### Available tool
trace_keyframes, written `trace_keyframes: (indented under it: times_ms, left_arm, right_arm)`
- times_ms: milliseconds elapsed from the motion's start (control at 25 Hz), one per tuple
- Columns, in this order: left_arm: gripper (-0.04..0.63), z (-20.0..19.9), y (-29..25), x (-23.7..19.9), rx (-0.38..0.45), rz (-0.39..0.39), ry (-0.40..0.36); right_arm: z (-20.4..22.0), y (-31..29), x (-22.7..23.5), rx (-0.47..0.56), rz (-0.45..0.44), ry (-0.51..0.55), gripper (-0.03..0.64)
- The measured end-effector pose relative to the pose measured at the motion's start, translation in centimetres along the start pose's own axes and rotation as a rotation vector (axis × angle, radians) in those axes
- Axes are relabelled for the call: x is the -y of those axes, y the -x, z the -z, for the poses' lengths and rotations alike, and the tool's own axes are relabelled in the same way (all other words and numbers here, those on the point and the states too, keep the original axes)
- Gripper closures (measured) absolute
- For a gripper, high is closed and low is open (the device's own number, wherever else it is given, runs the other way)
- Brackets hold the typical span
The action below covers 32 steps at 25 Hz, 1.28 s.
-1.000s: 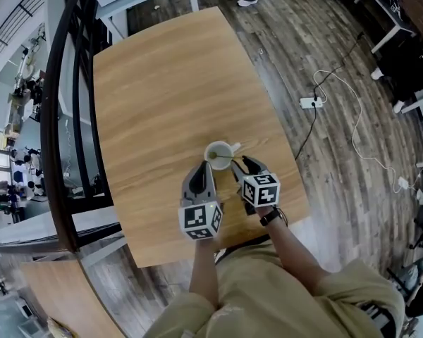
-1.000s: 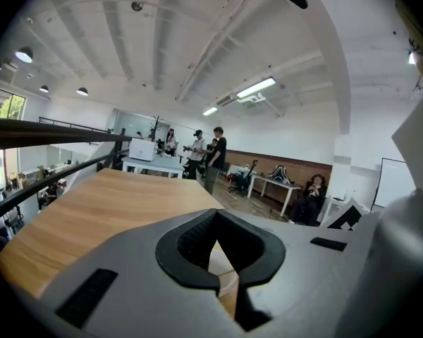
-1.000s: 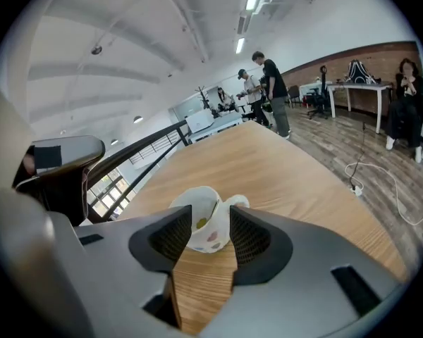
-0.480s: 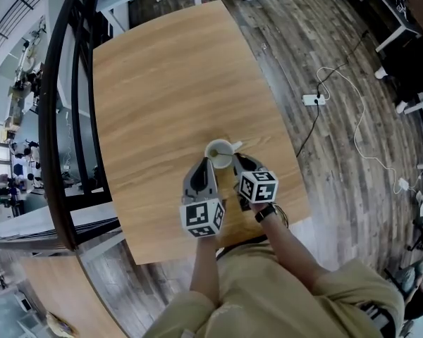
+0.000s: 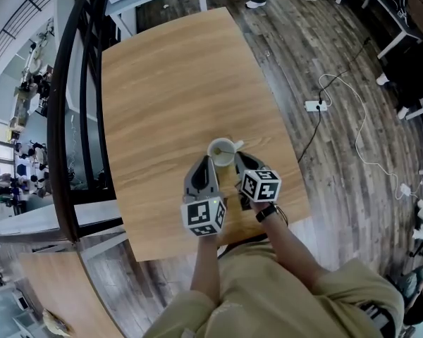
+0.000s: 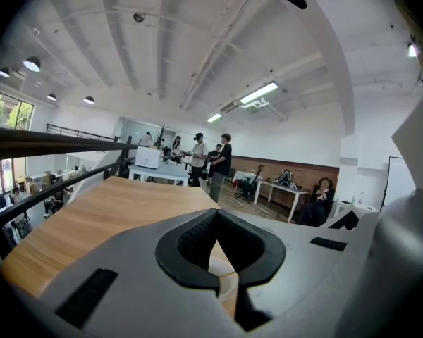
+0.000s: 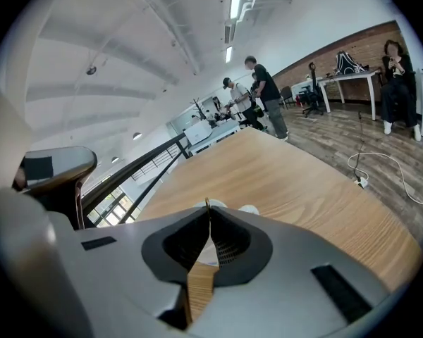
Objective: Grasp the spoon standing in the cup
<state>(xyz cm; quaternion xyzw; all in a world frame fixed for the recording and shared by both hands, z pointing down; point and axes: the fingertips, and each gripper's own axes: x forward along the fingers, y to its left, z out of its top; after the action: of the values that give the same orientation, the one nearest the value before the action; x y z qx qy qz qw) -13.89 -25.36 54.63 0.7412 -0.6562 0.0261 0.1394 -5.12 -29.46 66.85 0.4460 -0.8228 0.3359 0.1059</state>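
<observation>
Open-plan room with a railing at the table's edge

A light wooden table (image 5: 169, 83) extends ahead of the left gripper (image 5: 204, 162) and the right gripper (image 5: 235, 163). Left of the left gripper, a dark railing (image 5: 62, 118) runs along the table edge, with windows (image 6: 1, 110) beyond it. Right of the right gripper, the dark plank floor (image 5: 324, 41) carries a white power strip (image 5: 311, 104) with its cable. Far ahead stand a white desk (image 6: 158, 173) and a brick-faced wall (image 7: 370, 44). Strip lights (image 6: 257, 94) are mounted on the white ceiling (image 6: 162, 41).

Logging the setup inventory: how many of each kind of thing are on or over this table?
cup: 1
spoon: 1
grippers: 2, the left gripper and the right gripper, whose jaws have just closed on the spoon
Total: 4
</observation>
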Motion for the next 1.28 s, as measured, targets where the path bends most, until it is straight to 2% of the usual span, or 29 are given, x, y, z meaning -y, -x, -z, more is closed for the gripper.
trace_keyframes:
  times_ms: [320,600,880,1280]
  left_arm:
    - [0.594,-1.6,2.3,1.1,0.046,-0.004,-0.035]
    - [0.594,-4.6,4.6,2.3,0.094,0.004,-0.077]
    - [0.594,-8.4,7.4,3.2,0.163,0.01,-0.124]
    - [0.594,-13.2,13.0,5.1,0.275,0.013,-0.197]
  right_arm:
    - [-3.0,3.6,-1.2,0.096,-0.018,0.055,0.6]
    - [-7.3,8.0,-3.9,0.206,-0.011,0.212,0.6]
    - [-11.0,12.7,-7.5,0.325,-0.035,0.329,0.6]
    - [-14.6,19.5,-13.6,0.477,-0.099,0.4,0.6]
